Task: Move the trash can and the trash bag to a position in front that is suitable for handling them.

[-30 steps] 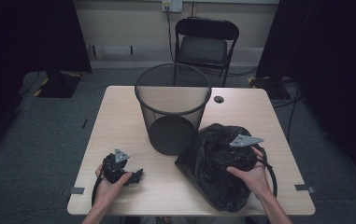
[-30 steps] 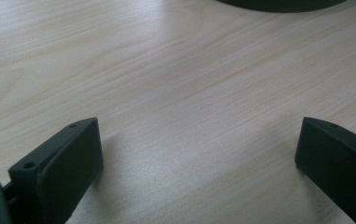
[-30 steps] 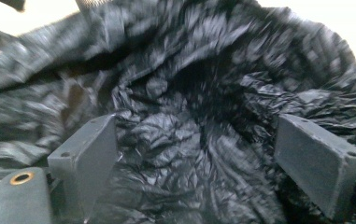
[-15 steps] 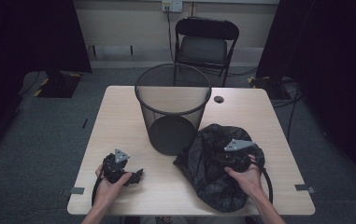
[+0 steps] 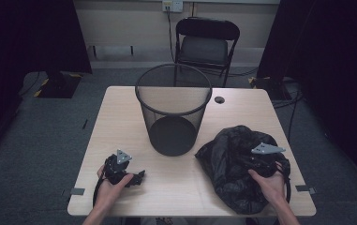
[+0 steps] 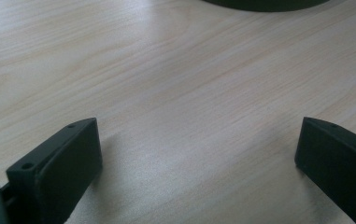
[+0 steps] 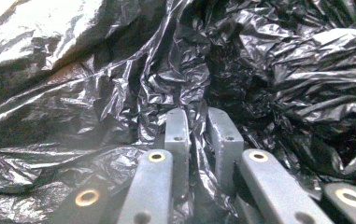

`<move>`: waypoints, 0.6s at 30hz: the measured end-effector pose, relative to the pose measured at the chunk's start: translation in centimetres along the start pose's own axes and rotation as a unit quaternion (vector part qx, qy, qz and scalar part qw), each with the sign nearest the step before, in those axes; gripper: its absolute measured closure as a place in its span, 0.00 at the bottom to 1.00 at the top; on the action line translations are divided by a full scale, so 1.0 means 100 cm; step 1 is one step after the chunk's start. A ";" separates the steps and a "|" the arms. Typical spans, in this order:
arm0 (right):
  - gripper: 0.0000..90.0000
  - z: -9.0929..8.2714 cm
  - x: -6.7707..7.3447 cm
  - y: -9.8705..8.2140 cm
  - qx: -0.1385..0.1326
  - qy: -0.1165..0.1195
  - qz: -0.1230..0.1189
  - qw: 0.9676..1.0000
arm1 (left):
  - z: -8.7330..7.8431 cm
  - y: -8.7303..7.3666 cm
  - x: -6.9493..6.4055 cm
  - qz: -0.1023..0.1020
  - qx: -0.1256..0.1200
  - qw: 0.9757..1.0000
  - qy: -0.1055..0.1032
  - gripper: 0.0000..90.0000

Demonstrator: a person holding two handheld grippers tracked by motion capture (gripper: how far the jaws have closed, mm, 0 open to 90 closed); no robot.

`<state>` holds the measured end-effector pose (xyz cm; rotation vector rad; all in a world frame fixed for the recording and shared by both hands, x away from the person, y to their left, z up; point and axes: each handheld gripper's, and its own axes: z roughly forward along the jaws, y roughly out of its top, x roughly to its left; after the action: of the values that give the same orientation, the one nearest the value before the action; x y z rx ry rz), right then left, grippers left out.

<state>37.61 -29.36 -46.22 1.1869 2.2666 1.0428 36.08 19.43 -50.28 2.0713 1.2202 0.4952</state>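
A crumpled black plastic bag (image 5: pixel 227 164) lies on the right half of the wooden table (image 5: pixel 120 122). My right gripper (image 5: pixel 252 161) reaches into it from the right; its jaws have just been closing. In the right gripper view the right gripper (image 7: pixel 197 116) is shut on a thin fold of the bag (image 7: pixel 73 93). My left gripper (image 5: pixel 136 177) rests near the table's front left, held by a hand. Seen in the left gripper view, the left gripper (image 6: pixel 199 140) is open with bare wood between its jaws.
A black wire-mesh waste bin (image 5: pixel 174 112) stands upright at the table's middle, just left of the bag. A cable hole (image 5: pixel 219 100) sits behind it. A folding chair (image 5: pixel 206 44) stands beyond the far edge.
My right gripper has shifted to the right, and the bag has slid with it away from the bin's base. The left hand has stayed put.
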 end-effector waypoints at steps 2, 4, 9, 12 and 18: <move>0.88 -0.004 -0.006 -0.004 0.000 -0.008 0.006 1.000 | 0.000 0.000 0.000 0.000 0.000 1.000 0.000 0.00; 0.88 -0.008 -0.012 -0.008 -0.005 -0.012 0.017 1.000 | 0.000 0.000 0.000 0.000 0.000 1.000 0.000 0.00; 0.87 -0.011 -0.021 -0.010 -0.007 -0.024 0.028 0.999 | 0.000 0.000 0.000 0.001 0.001 1.000 0.000 0.00; 0.77 -0.013 -0.024 -0.011 -0.010 -0.023 0.037 0.999 | 0.000 0.000 0.000 0.000 0.000 1.000 0.000 0.00; 0.49 -0.022 -0.021 -0.007 -0.030 -0.030 0.047 0.998 | -0.001 0.000 0.000 0.003 0.002 1.000 0.000 0.00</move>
<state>37.11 -32.29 -45.30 1.2929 2.1369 1.0868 36.05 19.47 -50.25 2.0791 1.2179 0.4962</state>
